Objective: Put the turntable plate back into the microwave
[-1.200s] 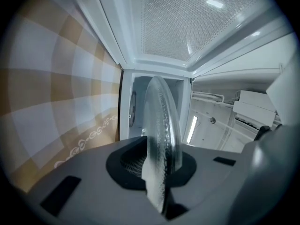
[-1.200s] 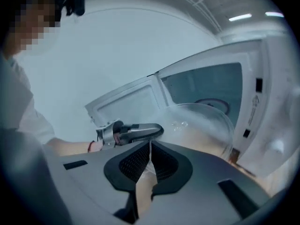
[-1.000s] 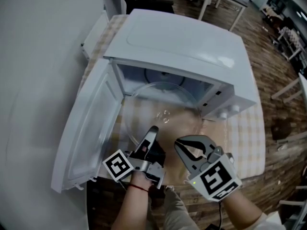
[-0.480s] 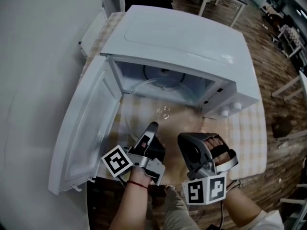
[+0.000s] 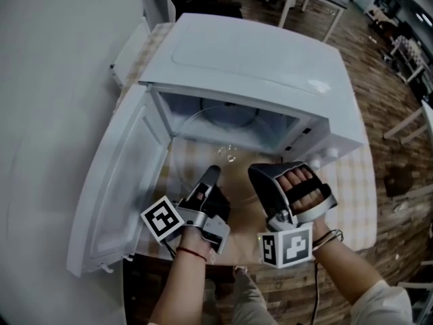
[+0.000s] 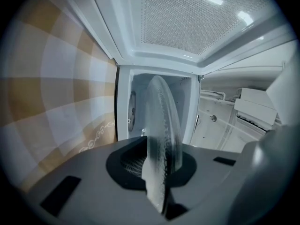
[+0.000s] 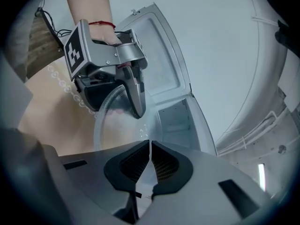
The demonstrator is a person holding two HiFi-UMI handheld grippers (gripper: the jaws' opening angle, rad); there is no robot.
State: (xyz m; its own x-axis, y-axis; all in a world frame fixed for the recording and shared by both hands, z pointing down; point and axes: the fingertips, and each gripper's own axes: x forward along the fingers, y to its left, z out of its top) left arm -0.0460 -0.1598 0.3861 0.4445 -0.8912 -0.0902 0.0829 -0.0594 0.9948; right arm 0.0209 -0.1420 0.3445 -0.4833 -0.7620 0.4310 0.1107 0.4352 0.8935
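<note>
Currently the step in hand is insertion. The glass turntable plate (image 5: 233,147) lies roughly level, its far part inside the microwave (image 5: 257,59) cavity and its near part out over the checked tablecloth (image 5: 345,188). The door (image 5: 122,181) hangs wide open to the left.

Left gripper (image 5: 211,175): fingers clamped on the plate's near rim. In its own view the plate (image 6: 161,125) stands edge-on between the pads of the left gripper (image 6: 159,158), which press on the glass.

Right gripper (image 5: 257,175): rolled on its side just beside the plate's near right edge. In its own view the right gripper (image 7: 150,149) has its pads together with only a sliver between. We see no glass in that sliver, so we log it as closed and empty.

Next move, our judgement: push the plate further in, keep it level under the cavity ceiling, centre it over the hub, and only then let go. The one-sided grip may let the far rim dip. The right gripper could steady the edge.

View comparison:
- Head view alone gives the plate's depth in the cavity.
- Left gripper view alone shows the pad contact.
- Right gripper view alone shows the left gripper (image 7: 136,107) from the side, biting the plate (image 7: 110,121).
</note>
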